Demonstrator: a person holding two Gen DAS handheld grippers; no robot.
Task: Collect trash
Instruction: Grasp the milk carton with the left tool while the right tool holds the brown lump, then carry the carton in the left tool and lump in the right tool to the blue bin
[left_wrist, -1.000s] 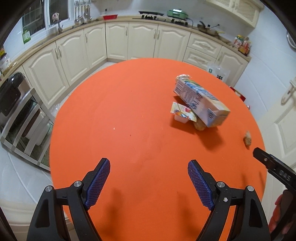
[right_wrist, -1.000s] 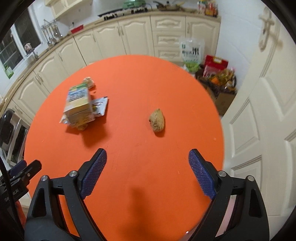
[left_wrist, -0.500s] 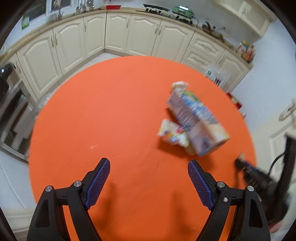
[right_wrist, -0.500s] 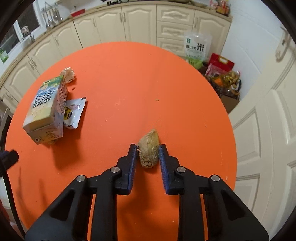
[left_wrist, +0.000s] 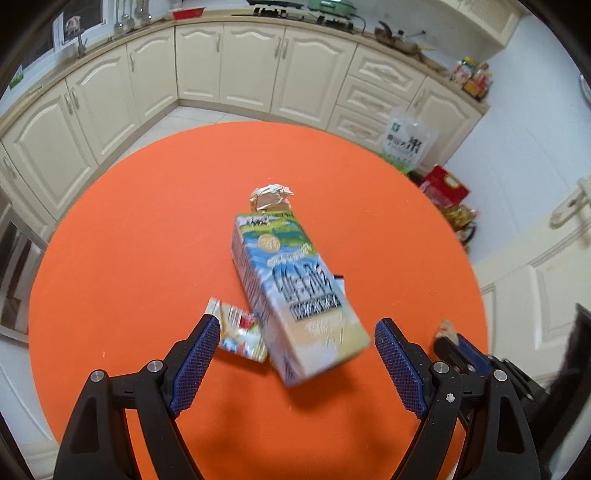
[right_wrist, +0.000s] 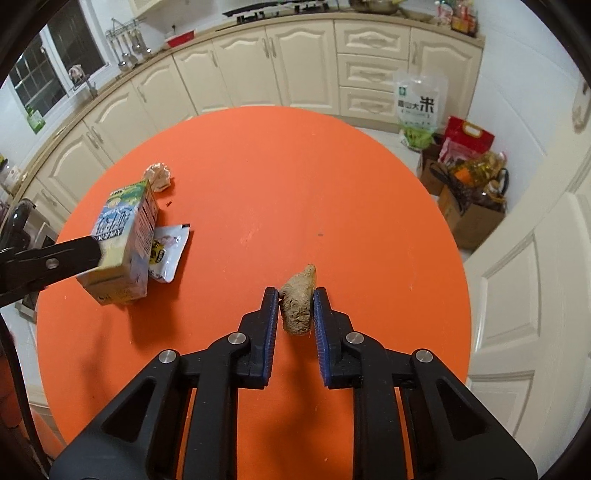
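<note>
A milk carton (left_wrist: 295, 295) lies on the round orange table (left_wrist: 147, 236), its near end between the open jaws of my left gripper (left_wrist: 295, 354). A snack wrapper (left_wrist: 240, 334) lies partly under the carton, and a crumpled foil ball (left_wrist: 269, 197) sits beyond it. My right gripper (right_wrist: 295, 306) is shut on a brown crumpled lump (right_wrist: 297, 304) and holds it above the table. The carton (right_wrist: 123, 245), wrapper (right_wrist: 166, 253) and foil ball (right_wrist: 159, 177) show at the left in the right wrist view.
Cream kitchen cabinets (right_wrist: 258, 66) curve behind the table. A rice bag (right_wrist: 419, 107), a red box (right_wrist: 467, 138) and cardboard boxes (right_wrist: 469, 210) stand on the floor at the right. A white door (right_wrist: 535, 295) is at the right.
My left gripper has moved forward to the carton, which now lies between its open jaws. My right gripper closed on the brown lump and has lifted it off the table.
</note>
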